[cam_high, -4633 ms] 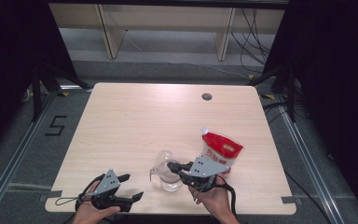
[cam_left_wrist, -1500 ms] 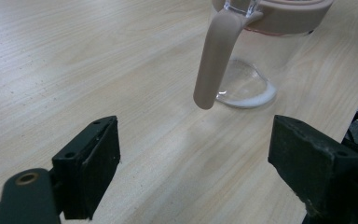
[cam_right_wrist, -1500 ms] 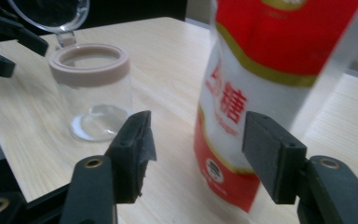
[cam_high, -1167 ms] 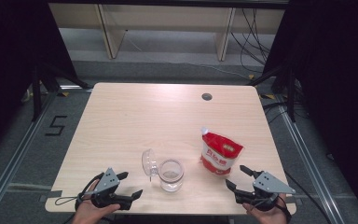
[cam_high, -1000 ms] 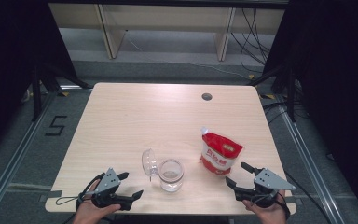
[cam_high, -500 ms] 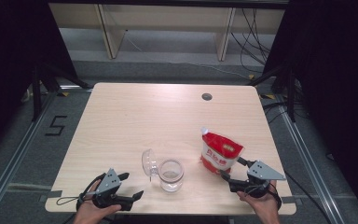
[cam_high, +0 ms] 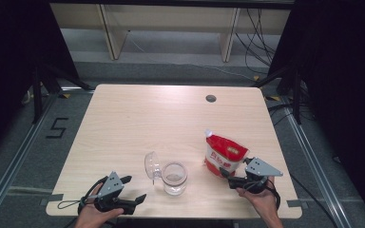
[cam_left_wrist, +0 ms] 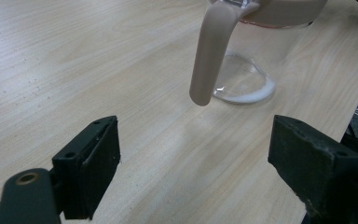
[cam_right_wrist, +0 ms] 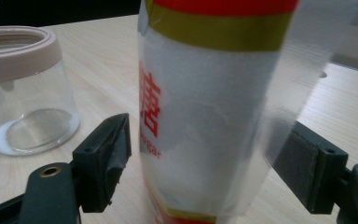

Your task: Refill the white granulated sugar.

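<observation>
A clear glass jar with a beige rim stands near the table's front edge, its hinged lid swung open to the left. A red and white sugar bag stands upright to its right. My right gripper is open at the bag's lower front. In the right gripper view the bag stands between the two spread jaws, with the jar off to the left. My left gripper rests open at the front left. Its view shows the jar's base and a hanging beige clasp ahead.
The wooden table has a dark cable hole at the back right. A low shelf unit stands beyond the table. Dark curtains and metal stands flank both sides, and a "5" mark is on the floor at left.
My right gripper has moved from the table's front right corner leftward to the sugar bag, and its open jaws now stand on either side of it. The left gripper has stayed put.
</observation>
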Motion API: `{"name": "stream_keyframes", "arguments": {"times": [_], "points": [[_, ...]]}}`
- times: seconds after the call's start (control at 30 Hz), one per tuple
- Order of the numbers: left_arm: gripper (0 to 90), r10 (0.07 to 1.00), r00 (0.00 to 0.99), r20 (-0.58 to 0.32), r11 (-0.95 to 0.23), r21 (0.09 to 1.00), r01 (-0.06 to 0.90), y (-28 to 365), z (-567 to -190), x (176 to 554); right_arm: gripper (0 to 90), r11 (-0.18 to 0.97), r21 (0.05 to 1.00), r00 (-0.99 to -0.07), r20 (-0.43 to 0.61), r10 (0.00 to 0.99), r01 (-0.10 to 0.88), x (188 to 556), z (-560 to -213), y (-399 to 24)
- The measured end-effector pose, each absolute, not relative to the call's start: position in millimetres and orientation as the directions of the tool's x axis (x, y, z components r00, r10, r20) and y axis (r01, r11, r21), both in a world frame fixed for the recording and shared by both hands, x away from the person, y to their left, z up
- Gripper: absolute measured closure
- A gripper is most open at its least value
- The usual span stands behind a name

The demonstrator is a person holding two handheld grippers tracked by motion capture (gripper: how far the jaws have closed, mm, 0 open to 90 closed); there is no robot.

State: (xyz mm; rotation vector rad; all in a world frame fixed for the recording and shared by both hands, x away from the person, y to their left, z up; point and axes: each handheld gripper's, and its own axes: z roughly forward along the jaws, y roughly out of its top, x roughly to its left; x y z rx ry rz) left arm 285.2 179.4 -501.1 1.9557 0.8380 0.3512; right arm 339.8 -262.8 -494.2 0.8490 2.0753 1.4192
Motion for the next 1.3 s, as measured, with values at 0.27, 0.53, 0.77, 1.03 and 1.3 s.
{"name": "stream_keyframes", "arguments": {"times": [0.27, 0.53, 0.77, 1.03, 1.3], "points": [[16.4, 0.679, 0.728, -0.096, -0.324, 0.851, 0.414, 179, -501, 285, 26.3, 0.291, 0.939, -0.698, -0.082, 0.711, 0.185, 346, -498, -256], [16.4, 0.678, 0.729, -0.094, -0.327, 0.850, 0.414, 179, -501, 285, 27.1, 0.292, 0.939, -0.705, -0.084, 0.704, 0.181, 351, -502, -253], [16.5, 0.678, 0.729, -0.090, -0.331, 0.849, 0.413, 179, -500, 285, 27.2, 0.273, 0.948, -0.719, -0.074, 0.691, 0.165, 355, -505, -251], [16.5, 0.677, 0.730, -0.092, -0.330, 0.849, 0.413, 179, -501, 285, 27.4, 0.236, 0.960, -0.706, -0.062, 0.705, 0.151, 357, -508, -249], [16.6, 0.681, 0.726, -0.095, -0.327, 0.847, 0.418, 179, -501, 285, 27.9, 0.224, 0.961, -0.715, -0.043, 0.698, 0.161, 360, -510, -249]]}}
